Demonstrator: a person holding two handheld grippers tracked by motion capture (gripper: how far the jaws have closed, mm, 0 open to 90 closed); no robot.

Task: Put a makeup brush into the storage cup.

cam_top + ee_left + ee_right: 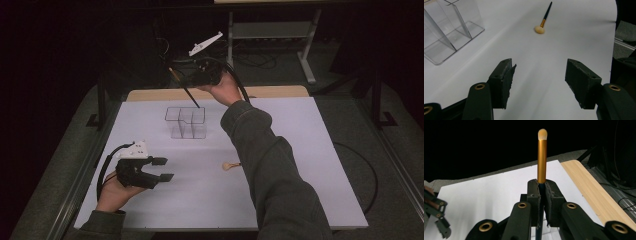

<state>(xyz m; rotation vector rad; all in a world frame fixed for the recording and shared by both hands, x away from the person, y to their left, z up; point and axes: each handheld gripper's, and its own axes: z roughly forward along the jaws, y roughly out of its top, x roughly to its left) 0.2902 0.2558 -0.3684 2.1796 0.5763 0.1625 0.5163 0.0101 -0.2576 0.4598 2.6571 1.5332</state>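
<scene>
My right gripper (pixel 185 81) is raised over the far side of the table, shut on a makeup brush (pixel 192 98). The brush's dark handle slants down, its tip at the top of a clear acrylic organizer (pixel 186 123). In the right gripper view the jaws of the right gripper (pixel 542 183) clamp the brush just below its gold ferrule (pixel 542 157), with the cream bristles pointing away. A second brush (pixel 543 22) with a cream head lies flat on the white table; the right sleeve hides part of this second brush (pixel 231 165). My left gripper (pixel 165 169) rests open at the front left, nothing between the left gripper's (pixel 539 75) jaws.
The white table top (pixel 300 150) has a wooden strip (pixel 150 94) along its far edge. The organizer (pixel 449 30) has several open compartments. A metal stand (pixel 270 30) and cables are on the dark floor beyond. The person's right forearm (pixel 270 165) crosses the table's middle.
</scene>
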